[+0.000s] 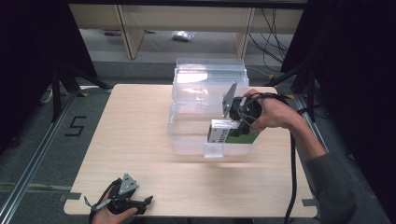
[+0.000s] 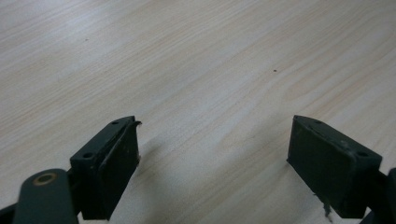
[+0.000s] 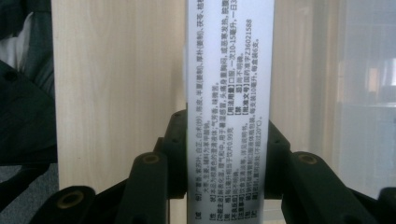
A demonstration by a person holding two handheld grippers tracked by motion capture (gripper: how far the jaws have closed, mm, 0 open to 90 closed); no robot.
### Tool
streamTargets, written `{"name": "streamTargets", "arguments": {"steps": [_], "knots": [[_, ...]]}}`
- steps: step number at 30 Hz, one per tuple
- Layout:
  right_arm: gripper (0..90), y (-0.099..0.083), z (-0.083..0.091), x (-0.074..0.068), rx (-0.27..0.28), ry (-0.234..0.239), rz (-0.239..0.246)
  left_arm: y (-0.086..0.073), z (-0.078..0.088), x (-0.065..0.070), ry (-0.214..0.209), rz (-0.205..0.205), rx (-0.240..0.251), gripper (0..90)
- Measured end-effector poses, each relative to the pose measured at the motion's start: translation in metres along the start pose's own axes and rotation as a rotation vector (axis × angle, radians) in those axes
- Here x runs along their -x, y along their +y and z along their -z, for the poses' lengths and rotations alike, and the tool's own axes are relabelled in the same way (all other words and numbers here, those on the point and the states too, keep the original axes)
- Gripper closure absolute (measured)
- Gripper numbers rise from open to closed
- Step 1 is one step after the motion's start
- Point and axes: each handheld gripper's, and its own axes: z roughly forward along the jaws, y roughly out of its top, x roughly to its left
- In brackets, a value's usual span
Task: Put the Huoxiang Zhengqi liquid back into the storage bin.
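The right gripper is clamped on a small carton, its 2 black jaws pressing the carton's 2 narrow sides. In the right gripper view the carton rises straight up between the jaws as a tall white panel covered in rows of small black printed characters. In the high view it shows a white end and a green face, and it sits low at the front of a clear plastic bin, near the bin's right corner; whether it rests on the bin's floor cannot be told. The person's right hand wraps the gripper from the right, with a black cable trailing down toward the table's near edge.

The bin stands on the far right half of a pale wooden table, with its clear lid standing open behind it and a small clear latch at the front wall.

The left gripper lies at the near left edge of the table, held in the person's left hand, well apart from the bin. In the left gripper view its 2 jaws stand wide apart over bare wood, with nothing between them.
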Motion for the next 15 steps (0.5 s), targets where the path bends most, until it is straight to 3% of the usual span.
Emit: {"name": "streamTargets", "arguments": {"steps": [1, 2, 3, 4, 6, 15], "knots": [[64.0, -0.002, 0.000, 0.005, 0.000, -0.004, -0.030, 0.000, 0.000, 0.000, 0.001, -0.002, 0.002, 15.8], [64.0, -0.003, -0.001, 0.009, 0.002, 0.000, -0.011, 0.000, 0.000, 0.000, 0.000, -0.001, 0.001, 15.8], [64.0, -0.005, -0.001, 0.010, -0.011, -0.002, -0.044, 0.000, 0.000, 0.000, -0.001, -0.001, -0.002, 15.9], [64.0, -0.006, -0.003, 0.015, -0.003, -0.002, -0.021, -0.001, 0.000, 0.000, 0.001, 0.004, 0.001, 15.8], [64.0, -0.009, -0.005, 0.018, -0.025, -0.001, -0.061, 0.000, 0.000, 0.000, -0.003, -0.002, 0.000, 15.8], [64.0, -0.012, -0.024, 0.041, -0.057, 0.009, -0.051, -0.001, 0.000, -0.001, 0.000, -0.002, -0.005, 15.8]]}}
